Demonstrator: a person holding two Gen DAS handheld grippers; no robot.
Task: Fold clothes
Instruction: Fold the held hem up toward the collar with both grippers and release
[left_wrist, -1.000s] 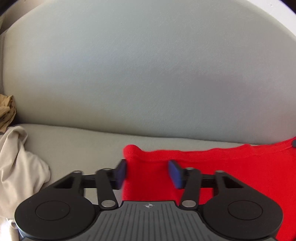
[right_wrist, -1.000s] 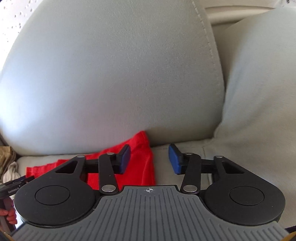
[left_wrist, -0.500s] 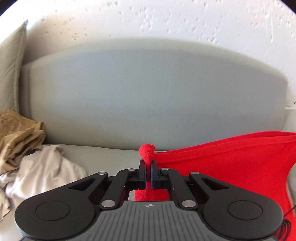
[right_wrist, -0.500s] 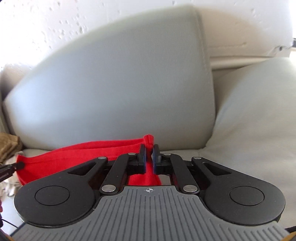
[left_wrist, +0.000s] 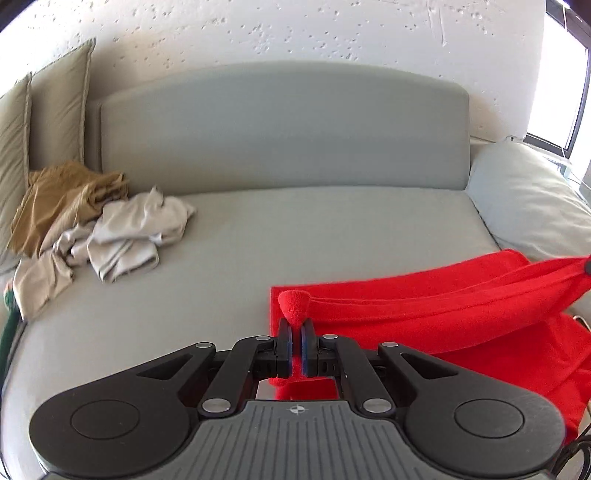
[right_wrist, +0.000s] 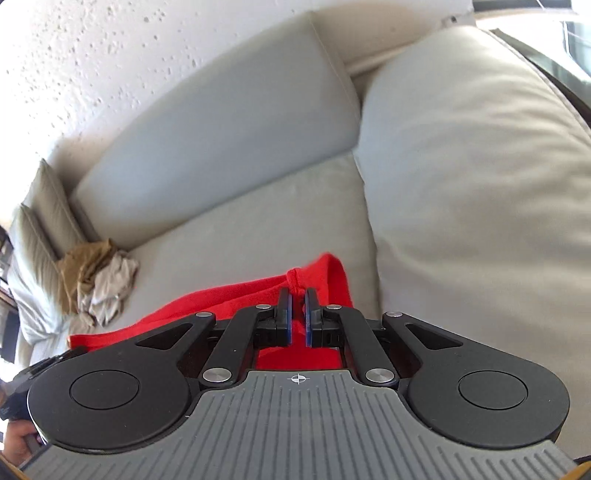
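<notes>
No containers in view; left gripper (left_wrist: 295, 345) jaws pressed together, pinching corner of red garment (left_wrist: 443, 314), small red tuft poking above blue pads; right gripper (right_wrist: 298, 317) likewise clamped on opposite corner of same garment (right_wrist: 229, 299); cloth stretches taut between 2 grippers, lower part draped on grey sofa seat (left_wrist: 295, 229); crumpled tan and beige clothes pile (left_wrist: 92, 225) well apart at seat's far left.
</notes>
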